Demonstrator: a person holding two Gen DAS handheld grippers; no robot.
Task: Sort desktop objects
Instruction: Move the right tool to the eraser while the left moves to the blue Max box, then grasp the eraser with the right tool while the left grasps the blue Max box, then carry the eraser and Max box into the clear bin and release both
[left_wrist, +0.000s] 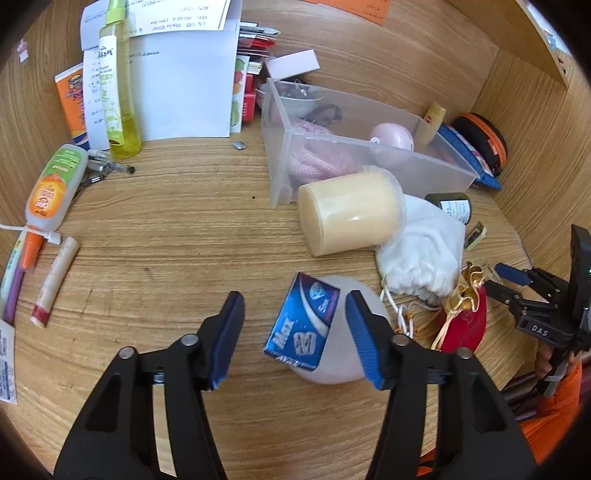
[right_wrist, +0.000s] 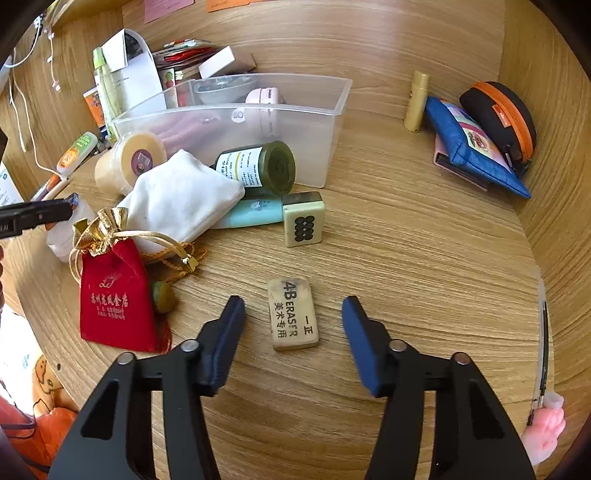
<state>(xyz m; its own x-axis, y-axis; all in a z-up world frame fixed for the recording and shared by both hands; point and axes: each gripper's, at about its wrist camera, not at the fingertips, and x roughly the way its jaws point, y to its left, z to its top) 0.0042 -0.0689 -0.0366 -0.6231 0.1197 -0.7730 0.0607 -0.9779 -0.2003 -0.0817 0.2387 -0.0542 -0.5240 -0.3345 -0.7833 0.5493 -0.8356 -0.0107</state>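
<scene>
My left gripper (left_wrist: 293, 301) is open over the wooden desk. A white plastic bottle with a blue label (left_wrist: 304, 326) lies between its fingers, close to the right one. My right gripper (right_wrist: 291, 302) is open, and a cream 4B eraser (right_wrist: 293, 314) lies flat on the desk between its fingers, untouched. The right gripper also shows at the right edge of the left wrist view (left_wrist: 517, 284). A clear plastic bin (left_wrist: 354, 147) stands behind, also in the right wrist view (right_wrist: 236, 110), holding a pink pouch, a pink round item and a bowl.
A cream jar (left_wrist: 349, 214), white cloth bag (left_wrist: 424, 251), red pouch (right_wrist: 116, 302), green jar (right_wrist: 264, 168), mahjong tile (right_wrist: 303, 218) and teal tube crowd the middle. Papers, a yellow bottle (left_wrist: 116, 81) and tubes lie far left. Blue pouch (right_wrist: 472, 147) and black-orange case (right_wrist: 506, 118) sit right.
</scene>
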